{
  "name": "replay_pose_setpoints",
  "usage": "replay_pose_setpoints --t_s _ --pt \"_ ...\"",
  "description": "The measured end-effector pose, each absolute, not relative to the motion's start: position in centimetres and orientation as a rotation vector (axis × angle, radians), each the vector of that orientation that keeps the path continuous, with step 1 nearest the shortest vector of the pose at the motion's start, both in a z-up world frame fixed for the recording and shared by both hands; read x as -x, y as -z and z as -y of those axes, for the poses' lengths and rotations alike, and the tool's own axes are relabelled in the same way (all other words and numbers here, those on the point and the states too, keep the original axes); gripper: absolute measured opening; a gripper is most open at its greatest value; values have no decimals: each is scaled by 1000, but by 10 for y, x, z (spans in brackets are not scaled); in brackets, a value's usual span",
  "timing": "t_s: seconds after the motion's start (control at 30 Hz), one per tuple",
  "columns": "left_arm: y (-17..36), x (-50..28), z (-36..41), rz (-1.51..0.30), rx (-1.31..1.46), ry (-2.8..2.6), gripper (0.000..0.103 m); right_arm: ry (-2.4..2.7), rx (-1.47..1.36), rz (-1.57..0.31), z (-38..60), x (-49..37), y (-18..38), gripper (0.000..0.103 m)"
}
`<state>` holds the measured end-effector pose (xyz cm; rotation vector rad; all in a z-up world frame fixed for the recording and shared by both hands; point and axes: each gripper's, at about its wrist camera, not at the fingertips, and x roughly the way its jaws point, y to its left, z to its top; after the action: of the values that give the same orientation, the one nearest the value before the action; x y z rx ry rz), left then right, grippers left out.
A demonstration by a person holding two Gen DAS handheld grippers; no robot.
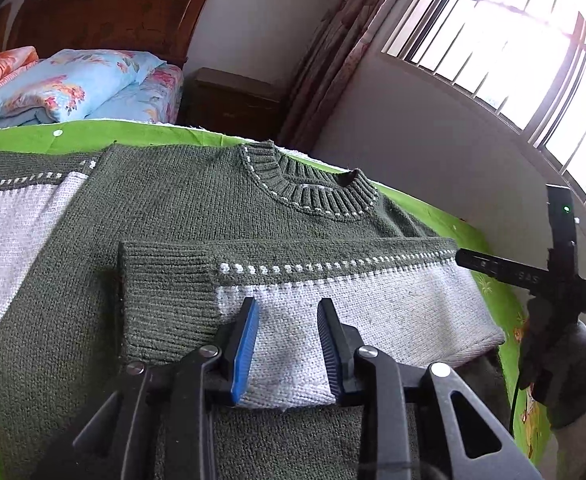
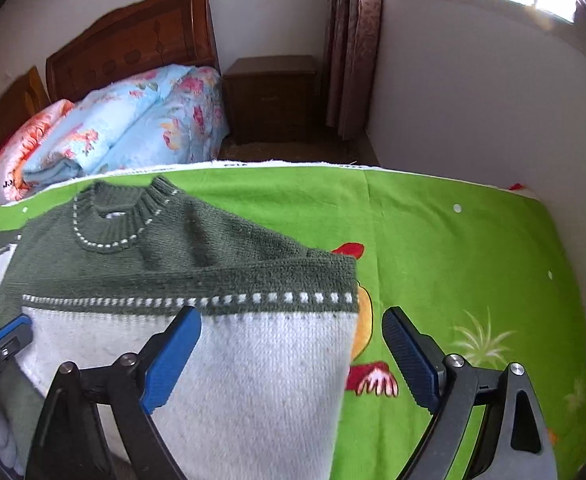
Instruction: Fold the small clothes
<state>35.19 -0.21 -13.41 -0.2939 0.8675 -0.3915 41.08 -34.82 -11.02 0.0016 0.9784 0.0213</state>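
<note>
Green-and-white sweater [image 1: 197, 216] spread flat on a bright green blanket [image 2: 433, 232], collar [image 1: 313, 184] toward the headboard. One sleeve [image 1: 333, 300] already folded across the chest, just below the collar, cuff pointing away from the window side. Other sleeve [image 1: 17, 216] lying stretched out flat, on the far side of the collar from the window, not yet folded in. Left gripper [image 1: 289, 344] parted, fingers either side of the folded sleeve's white band below the collar, seemingly resting on it, not pinching; no cloth held. Right gripper [image 2: 293, 356] spread wide, straddling the outer fold edge of that same sleeve, below and to the window side of the collar, nothing clamped. By judgement, roughly a third done: one sleeve in; left to do, the second sleeve across, then the body folded up toward the collar. Hem hidden under the grippers, so its state unclear.
</note>
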Motion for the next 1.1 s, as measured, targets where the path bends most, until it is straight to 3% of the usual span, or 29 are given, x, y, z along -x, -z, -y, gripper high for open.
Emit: replay_pose_setpoints --t_s 0.33,0.57,0.93,1.1 --pt "133 -351 3 -866 282 386 31 70 2 -966 376 -308 125 103" --pt "134 -352 7 -865 270 379 31 145 72 -1018 391 -303 139 103" --pt "134 -352 9 -864 270 378 31 150 -89 -1012 413 -303 146 103" --pt "134 -352 8 -864 273 378 31 135 -71 -978 399 -286 122 103"
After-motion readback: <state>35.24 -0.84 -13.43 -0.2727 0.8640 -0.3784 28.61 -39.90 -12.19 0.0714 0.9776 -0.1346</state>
